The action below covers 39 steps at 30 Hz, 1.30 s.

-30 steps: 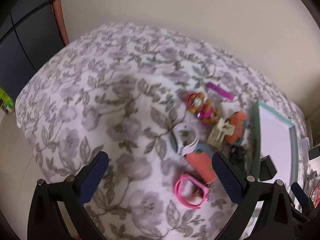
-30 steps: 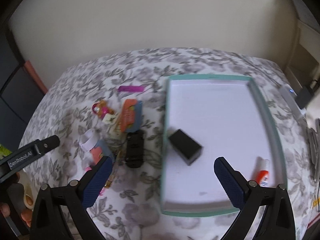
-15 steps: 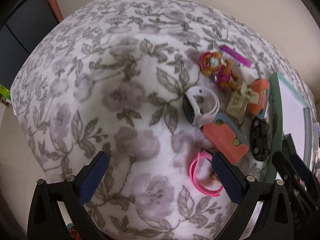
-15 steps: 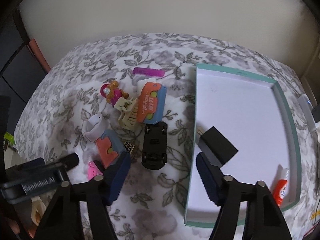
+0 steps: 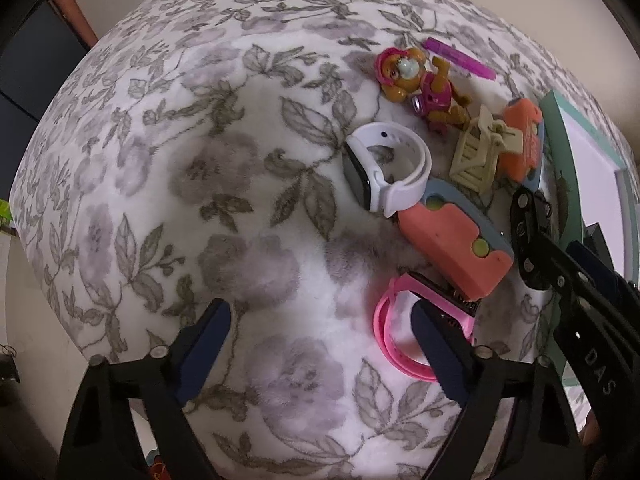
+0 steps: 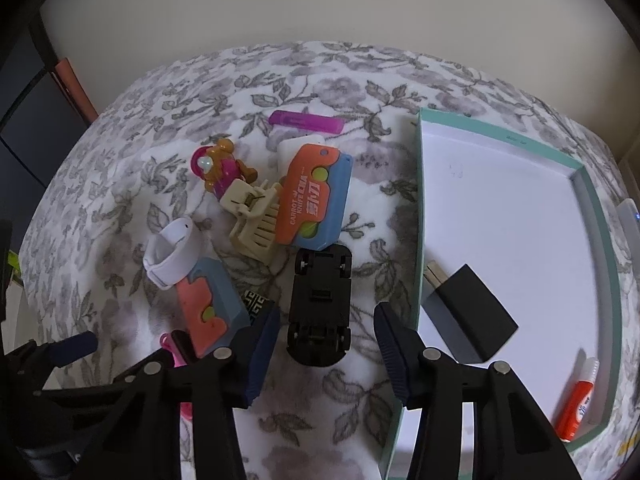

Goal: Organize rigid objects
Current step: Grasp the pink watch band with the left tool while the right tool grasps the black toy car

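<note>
Floral fleece covered the desk (image 6: 120, 184), where a toy clutter lay at nine o'clock of the teal-rimmed tray (image 6: 419, 216) holding a black charger (image 6: 470, 314) and glue stick (image 6: 578, 402). Right gripper (image 6: 326, 342), jaws just closing yet clear, straddled the upturned black toy car (image 6: 320, 304). Left gripper (image 5: 320, 332), narrowing but wide, gripped nothing, one finger (image 5: 438, 354) inside the pink bracelet (image 5: 394, 354).

- Table under a white plush cloth (image 6: 360, 80) printed with grey flowers
- Shallow teal-rimmed white tray (image 6: 420, 200) at right
- Black toy car (image 6: 320, 300) lying upside down beside the tray
- White smartwatch (image 5: 384, 168)
- Pink wristband (image 5: 390, 340)
- Purple stick (image 6: 306, 121)
</note>
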Tool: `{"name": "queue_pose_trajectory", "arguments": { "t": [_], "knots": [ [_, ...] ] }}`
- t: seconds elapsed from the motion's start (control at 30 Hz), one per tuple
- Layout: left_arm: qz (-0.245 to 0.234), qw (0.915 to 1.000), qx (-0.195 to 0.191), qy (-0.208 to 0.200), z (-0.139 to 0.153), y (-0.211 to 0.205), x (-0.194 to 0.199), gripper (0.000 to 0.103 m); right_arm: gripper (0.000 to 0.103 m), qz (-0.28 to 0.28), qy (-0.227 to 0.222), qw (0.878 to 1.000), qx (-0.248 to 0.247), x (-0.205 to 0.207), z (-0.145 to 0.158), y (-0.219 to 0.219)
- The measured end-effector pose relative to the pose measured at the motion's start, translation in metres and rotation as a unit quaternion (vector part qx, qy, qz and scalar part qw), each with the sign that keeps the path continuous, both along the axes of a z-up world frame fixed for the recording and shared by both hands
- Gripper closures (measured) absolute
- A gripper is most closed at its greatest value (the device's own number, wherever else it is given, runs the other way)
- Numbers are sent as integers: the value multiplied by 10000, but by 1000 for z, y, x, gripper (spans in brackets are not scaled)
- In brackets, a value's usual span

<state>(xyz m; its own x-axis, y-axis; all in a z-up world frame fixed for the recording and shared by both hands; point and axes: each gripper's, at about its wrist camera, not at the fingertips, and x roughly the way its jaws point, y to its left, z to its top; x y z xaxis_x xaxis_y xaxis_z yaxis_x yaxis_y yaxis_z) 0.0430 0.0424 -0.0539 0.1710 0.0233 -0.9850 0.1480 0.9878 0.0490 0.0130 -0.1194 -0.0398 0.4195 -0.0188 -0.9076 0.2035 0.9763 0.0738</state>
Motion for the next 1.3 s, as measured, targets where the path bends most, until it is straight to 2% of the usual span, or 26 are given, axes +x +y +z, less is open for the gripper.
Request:
{"name": "queue_pose_trajectory", "arguments": {
  "t": [0.2,0.33,0.63,0.77,0.9,1.13,1.3],
  "knots": [
    [-157,9997,161,117,-10,-7,-1,21,55,-8,142,9999,26,6,-13,0],
    [-243,9992,130,286,-22,-13,0,34,58,4,239,9997,34,11,-21,0],
    [-353,9990,203,164,-30,-30,5,35,58,25,236,9997,-76,15,-28,2],
    [-452,9988,59,165,-30,-38,5,50,67,26,245,9996,-132,15,-27,2],
    [-609,9980,95,103,-30,-47,4,60,67,12,261,9997,-25,10,-26,0],
    [-732,9971,185,-32,-19,-59,-4,63,67,34,359,9993,136,-5,-24,1],
    [-797,9967,107,-81,-16,-62,-4,75,67,97,479,9985,245,-17,-23,3]
  ]
}}
